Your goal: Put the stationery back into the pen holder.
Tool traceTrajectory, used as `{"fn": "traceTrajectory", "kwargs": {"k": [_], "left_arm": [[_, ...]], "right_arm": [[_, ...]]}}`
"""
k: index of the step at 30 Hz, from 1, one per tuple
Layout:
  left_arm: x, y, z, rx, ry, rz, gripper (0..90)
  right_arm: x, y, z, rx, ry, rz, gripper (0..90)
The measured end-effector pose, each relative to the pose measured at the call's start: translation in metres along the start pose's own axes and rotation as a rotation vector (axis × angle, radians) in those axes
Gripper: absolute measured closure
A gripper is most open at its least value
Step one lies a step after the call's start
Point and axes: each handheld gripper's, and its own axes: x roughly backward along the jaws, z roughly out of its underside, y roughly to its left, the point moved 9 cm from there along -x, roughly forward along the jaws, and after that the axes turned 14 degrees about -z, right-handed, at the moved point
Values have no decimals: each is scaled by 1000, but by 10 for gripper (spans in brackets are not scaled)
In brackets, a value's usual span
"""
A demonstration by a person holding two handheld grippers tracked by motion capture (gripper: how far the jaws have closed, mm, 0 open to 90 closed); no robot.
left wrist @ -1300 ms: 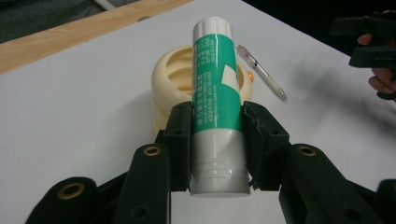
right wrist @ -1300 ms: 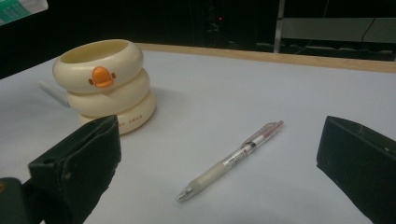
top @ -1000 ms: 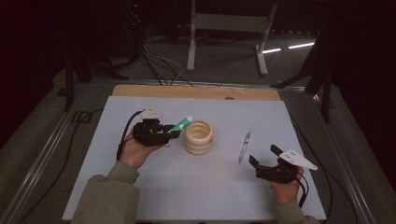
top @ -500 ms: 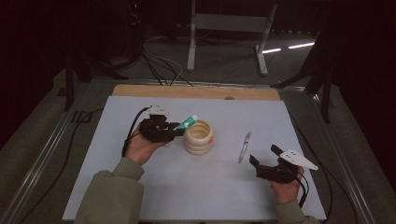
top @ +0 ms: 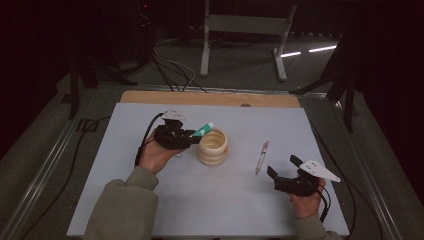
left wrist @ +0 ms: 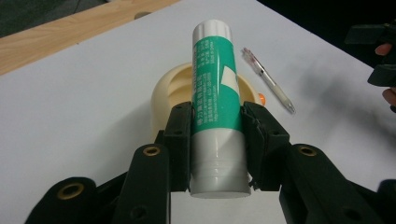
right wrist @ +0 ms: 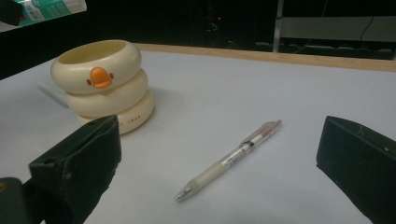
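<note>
My left gripper (top: pixel 194 139) is shut on a green and white tube (left wrist: pixel 215 100), held above the table with its far end over the rim of a cream ringed pot (top: pixel 212 146). The pot (right wrist: pixel 102 81) has an orange duck bill on its side. In the high view the tube (top: pixel 202 130) points right and away from the hand. A clear pen (top: pixel 261 156) lies on the white mat to the right of the pot. My right gripper (top: pixel 283 170) rests at the front right, open, its jaws on either side of the pen (right wrist: pixel 230 159) farther off.
The white mat (top: pixel 150 210) covers the table, with a wooden strip (top: pixel 210 98) along its far edge. Cables (top: pixel 142 147) trail from the left gripper. A metal stand (top: pixel 240 35) and floor cables lie beyond the table. A thin white object (right wrist: pixel 51 94) lies behind the pot.
The left hand has carried the tube to the right, so its tip now reaches over the pot's rim. The right gripper has stayed where it was.
</note>
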Motion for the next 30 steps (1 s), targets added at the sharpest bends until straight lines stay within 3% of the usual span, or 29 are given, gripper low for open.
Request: {"fn": "traceTrajectory", "kwargs": {"k": [16,30], "left_arm": [[-15,-2,2,-1,39,-3,653],[-25,-4,1,31,54,10,650]], "right_arm": [[-1,-1,1,-8,2,-4,3],[-1,-1,1,-11,5,-6,4]]}}
